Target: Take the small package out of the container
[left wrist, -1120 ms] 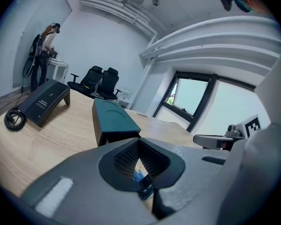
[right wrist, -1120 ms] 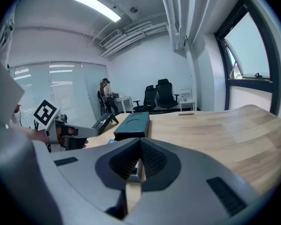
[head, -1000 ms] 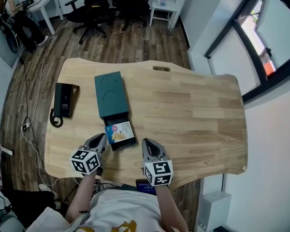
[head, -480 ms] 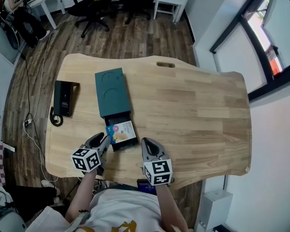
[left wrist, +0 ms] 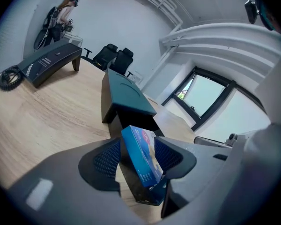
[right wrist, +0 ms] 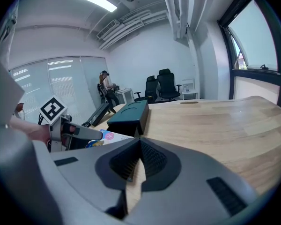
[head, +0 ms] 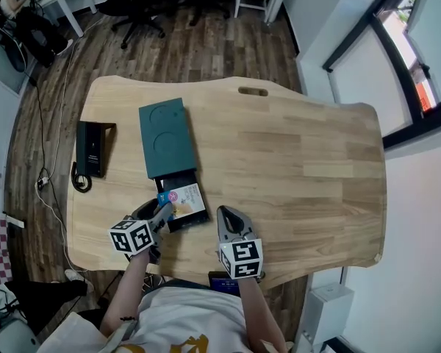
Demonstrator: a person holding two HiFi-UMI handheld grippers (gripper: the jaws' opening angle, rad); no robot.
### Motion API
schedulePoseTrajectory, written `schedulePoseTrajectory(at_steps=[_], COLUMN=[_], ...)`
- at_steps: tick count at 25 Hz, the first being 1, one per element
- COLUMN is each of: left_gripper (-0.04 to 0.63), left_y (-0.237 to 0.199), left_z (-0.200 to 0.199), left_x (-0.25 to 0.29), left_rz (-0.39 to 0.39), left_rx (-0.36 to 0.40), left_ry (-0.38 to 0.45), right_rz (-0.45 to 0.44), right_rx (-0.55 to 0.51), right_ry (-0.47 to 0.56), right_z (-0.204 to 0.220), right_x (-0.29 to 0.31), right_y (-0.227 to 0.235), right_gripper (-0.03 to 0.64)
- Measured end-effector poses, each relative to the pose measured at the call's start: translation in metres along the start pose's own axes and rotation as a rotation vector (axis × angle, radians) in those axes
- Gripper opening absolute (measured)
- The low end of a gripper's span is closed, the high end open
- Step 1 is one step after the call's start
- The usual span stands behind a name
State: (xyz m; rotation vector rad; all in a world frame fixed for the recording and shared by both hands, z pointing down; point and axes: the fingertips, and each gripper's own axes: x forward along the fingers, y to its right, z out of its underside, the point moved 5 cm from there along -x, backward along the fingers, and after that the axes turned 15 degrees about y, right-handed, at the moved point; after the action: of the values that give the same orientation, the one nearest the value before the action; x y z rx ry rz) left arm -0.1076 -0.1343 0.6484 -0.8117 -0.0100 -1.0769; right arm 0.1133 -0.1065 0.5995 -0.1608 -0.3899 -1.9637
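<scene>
The dark green container (head: pixel 167 138) lies on the wooden table with its black drawer (head: pixel 189 222) pulled out toward me. In the drawer lies the small package (head: pixel 185 200), white on top with blue edges. My left gripper (head: pixel 162 210) is at the package's near left corner; its jaws are opening. In the left gripper view the blue package (left wrist: pixel 141 156) stands tilted between the two pads, a dark gap on its left side. My right gripper (head: pixel 230 215) rests near the table's front edge, right of the drawer, shut with nothing in it (right wrist: pixel 139 161).
A black desk phone (head: pixel 90 153) with a coiled cord lies left of the container. The table (head: pixel 294 160) stretches bare to the right. Office chairs and a white side table stand on the floor beyond the far edge.
My left gripper has moved forward and right to the drawer, and its jaws have spread around the package's edge. The right gripper has stayed put.
</scene>
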Motion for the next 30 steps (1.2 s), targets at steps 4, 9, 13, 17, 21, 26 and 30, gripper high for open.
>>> schedulePoseTrajectory(at_steps=[4, 9, 13, 17, 21, 26, 30], left_gripper=[0.212, 0.19, 0.156, 0.143, 0.124, 0.106, 0.097], left_y=[-0.004, -0.005, -0.009, -0.011, -0.012, -0.015, -0.012], left_z=[0.007, 0.004, 0.001, -0.001, -0.005, -0.015, -0.021], left_x=[0.004, 0.0, -0.005, -0.014, -0.021, -0.029, -0.034], left_rz=[-0.005, 0.01, 0.019, 0.03, 0.031, 0.031, 0.046], left_rx=[-0.042, -0.06, -0.116, -0.152, -0.21, -0.271, -0.305], left_ry=[-0.013, 0.044, 0.077, 0.093, 0.13, 0.18, 0.211], right_rz=[-0.004, -0.007, -0.013, -0.034, -0.046, -0.058, -0.042], right_rx=[0.006, 0.011, 0.015, 0.008, 0.005, -0.013, -0.011], right_ry=[-0.012, -0.03, -0.033, -0.031, -0.022, -0.012, 0.014], right_z=[0.001, 0.005, 0.008, 0.007, 0.005, -0.002, -0.011], right_x=[0.004, 0.004, 0.004, 0.004, 0.001, 0.0, -0.005], right_y=[0.008, 0.016, 0.015, 0.008, 0.001, -0.003, -0.002], right_gripper=[0.003, 0.003, 0.003, 0.003, 0.003, 0.003, 0.003])
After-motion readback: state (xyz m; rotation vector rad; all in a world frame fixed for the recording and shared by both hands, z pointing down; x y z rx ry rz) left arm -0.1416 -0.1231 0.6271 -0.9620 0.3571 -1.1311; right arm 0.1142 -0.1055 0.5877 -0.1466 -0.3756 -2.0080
